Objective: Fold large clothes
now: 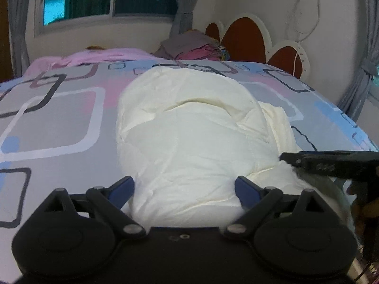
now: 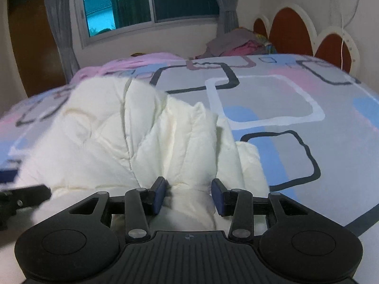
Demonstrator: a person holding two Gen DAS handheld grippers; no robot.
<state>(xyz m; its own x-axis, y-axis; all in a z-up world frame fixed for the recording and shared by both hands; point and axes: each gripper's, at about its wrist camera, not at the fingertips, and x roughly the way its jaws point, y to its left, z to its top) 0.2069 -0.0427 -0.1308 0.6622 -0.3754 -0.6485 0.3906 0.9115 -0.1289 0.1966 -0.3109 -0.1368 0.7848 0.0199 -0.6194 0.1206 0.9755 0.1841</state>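
A cream-white quilted puffer jacket (image 1: 189,137) lies bunched on the bed; in the right wrist view it (image 2: 113,139) fills the left and middle. My left gripper (image 1: 184,189) is open, its blue pads (image 1: 123,187) on either side of the jacket's near end. My right gripper (image 2: 189,195) is open, with a fold of the jacket between its blue pads (image 2: 158,194). The right gripper also shows as a black bar at the right of the left wrist view (image 1: 331,163). The left gripper shows at the left edge of the right wrist view (image 2: 21,198).
The bed sheet (image 1: 59,118) is grey with pink, blue and white rectangles. A pink cloth (image 1: 101,56) and a pile of clothes (image 1: 194,47) lie at the far end. A red and white headboard (image 1: 244,37) stands at the right; a window (image 2: 146,2) is behind.
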